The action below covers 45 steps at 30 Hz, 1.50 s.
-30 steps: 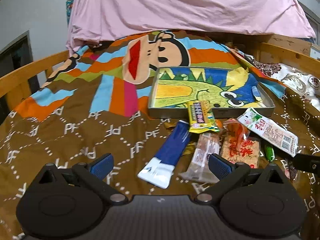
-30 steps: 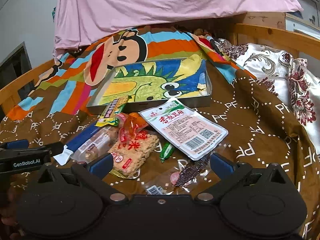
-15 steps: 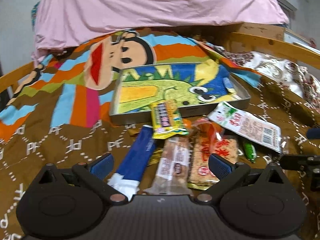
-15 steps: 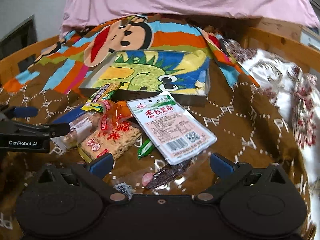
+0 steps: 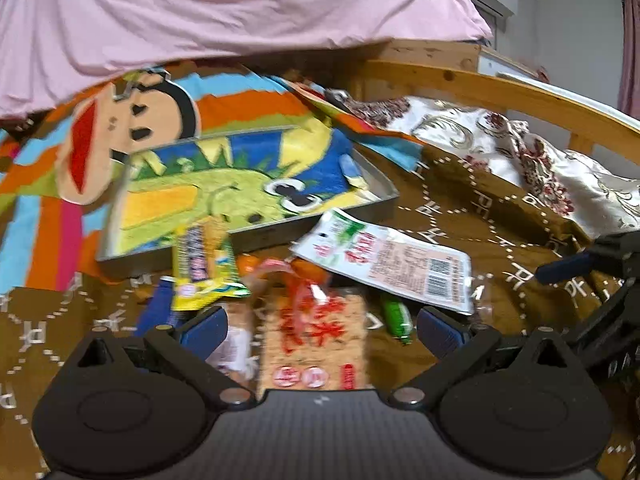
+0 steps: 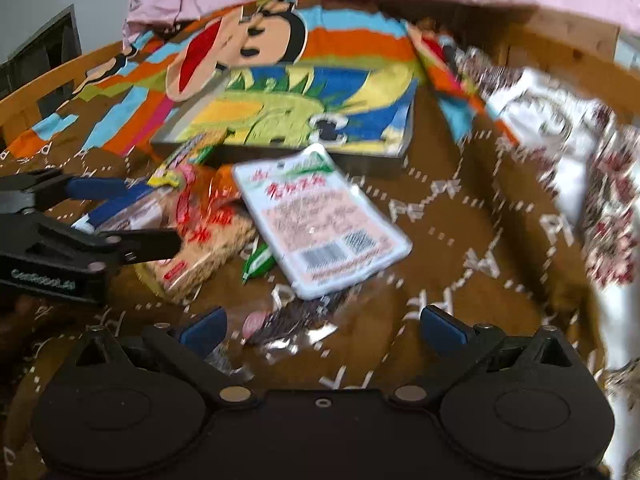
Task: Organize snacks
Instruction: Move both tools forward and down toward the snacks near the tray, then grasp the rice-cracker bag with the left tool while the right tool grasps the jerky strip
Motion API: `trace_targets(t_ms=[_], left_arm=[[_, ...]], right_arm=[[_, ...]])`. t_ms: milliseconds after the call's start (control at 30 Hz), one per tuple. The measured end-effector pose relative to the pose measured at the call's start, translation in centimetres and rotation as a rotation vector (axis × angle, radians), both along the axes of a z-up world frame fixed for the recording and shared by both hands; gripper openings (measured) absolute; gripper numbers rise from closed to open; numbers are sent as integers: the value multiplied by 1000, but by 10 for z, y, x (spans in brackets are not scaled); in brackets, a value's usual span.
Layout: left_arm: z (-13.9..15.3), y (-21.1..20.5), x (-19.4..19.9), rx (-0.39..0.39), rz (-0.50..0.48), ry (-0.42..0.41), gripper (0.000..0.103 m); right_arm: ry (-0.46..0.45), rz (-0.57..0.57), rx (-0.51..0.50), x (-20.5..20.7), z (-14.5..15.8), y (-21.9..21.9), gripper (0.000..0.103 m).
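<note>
A pile of snacks lies on the brown blanket in front of a metal tray lined with a dinosaur cloth. My left gripper is open over a rice-cracker pack, with a yellow bar and a blue tube to its left. A white-and-pink pouch lies to the right, a small green candy below it. My right gripper is open above a dark clear-wrapped snack, near the pouch. The left gripper shows at the left of the right wrist view.
A wooden bed rail runs behind and to the right. A floral white cloth lies at the right. A pink sheet hangs over the back. A monkey-print blanket lies beyond the tray.
Both grippers have moved forward and lower toward the snack pile. The left gripper has swung right, over the cracker pack. Both views are blurred by motion.
</note>
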<state>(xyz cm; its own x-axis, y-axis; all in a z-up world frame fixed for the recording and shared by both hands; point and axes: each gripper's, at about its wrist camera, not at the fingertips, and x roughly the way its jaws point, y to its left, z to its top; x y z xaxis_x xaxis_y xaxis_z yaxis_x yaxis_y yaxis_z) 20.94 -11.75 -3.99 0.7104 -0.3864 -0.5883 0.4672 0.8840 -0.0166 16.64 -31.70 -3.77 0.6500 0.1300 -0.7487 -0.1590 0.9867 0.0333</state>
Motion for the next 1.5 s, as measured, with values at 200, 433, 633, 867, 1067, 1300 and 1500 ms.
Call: trace_targets(t_ms=[200,433,633,867,1067,1300,1500], left_arm=[[-12,-11,16,11,6,102,103],[-25,-8,34,48,11,192,102],[-30,-8,48,30,41,239,101],[-31,-9,57,52,110,265,88],[-32,-6,50,17,132,279,79],[-28,-4,38,34,174,296,78],[-29,0,33,29,199,305,78]], right_arm=[[38,35,8,1,-7,6,102],[55,47,52,3,-9,4,102],[93,31,101,12,-17,1,102],[93,-24,192,20,-22,0,95],[74,-91,193,25,-25,-1,81],[74,-56,69,18,-26,18,62],[91,-55,96,18,-30,16,63]])
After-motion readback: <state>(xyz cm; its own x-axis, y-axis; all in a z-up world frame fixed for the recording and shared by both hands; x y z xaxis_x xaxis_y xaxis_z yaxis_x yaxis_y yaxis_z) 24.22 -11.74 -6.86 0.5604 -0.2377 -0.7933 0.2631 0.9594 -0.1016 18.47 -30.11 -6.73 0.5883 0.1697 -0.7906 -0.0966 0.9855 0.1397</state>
